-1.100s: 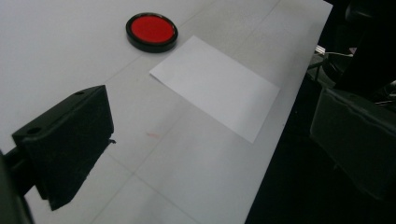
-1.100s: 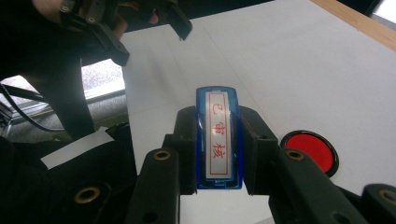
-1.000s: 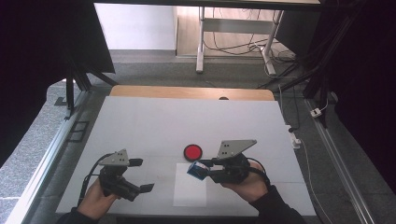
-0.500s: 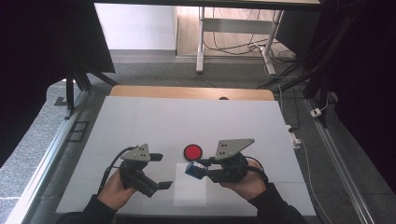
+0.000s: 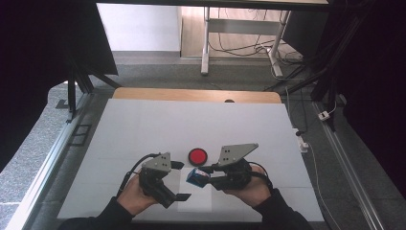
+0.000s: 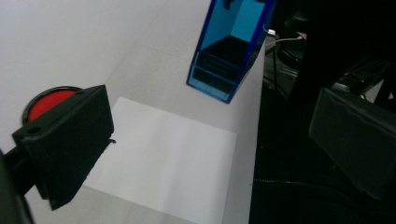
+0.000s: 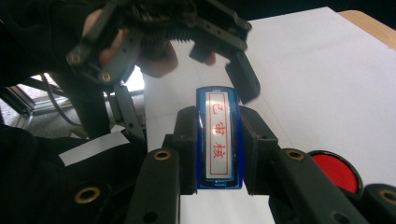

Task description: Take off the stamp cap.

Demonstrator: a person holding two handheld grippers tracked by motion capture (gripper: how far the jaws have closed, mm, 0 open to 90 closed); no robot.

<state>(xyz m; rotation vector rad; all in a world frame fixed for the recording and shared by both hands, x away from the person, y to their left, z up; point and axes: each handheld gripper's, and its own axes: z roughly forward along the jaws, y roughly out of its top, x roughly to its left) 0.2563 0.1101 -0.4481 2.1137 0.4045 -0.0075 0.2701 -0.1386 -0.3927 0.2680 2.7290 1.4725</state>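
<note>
A smooth matte white tabletop point(image 5: 143, 124), rectangular with a strip of pale wood along its far edge, carries everything here. On its near part lies a flat sheet of white paper point(image 5: 198, 199), crisp-edged and a shade brighter than the surface under it. The right hand-held gripper point(image 5: 207, 176), black hard plastic with a grey three-cornered plate on top, points toward the left and has its blocky jaws clamped on the two long sides of a blue stamp point(image 5: 197, 177), held just above the far edge of the paper. The left hand-held gripper point(image 5: 178, 180) sits just beside it with its jaws spread apart and nothing between them. The stamp is a translucent blue plastic box with rounded corners; in the right gripper view its glossy white label point(image 7: 219, 134) bears red characters in a red frame. Just beyond the stamp rests a small round red ink pad point(image 5: 197, 155) in a dark rim.
</note>
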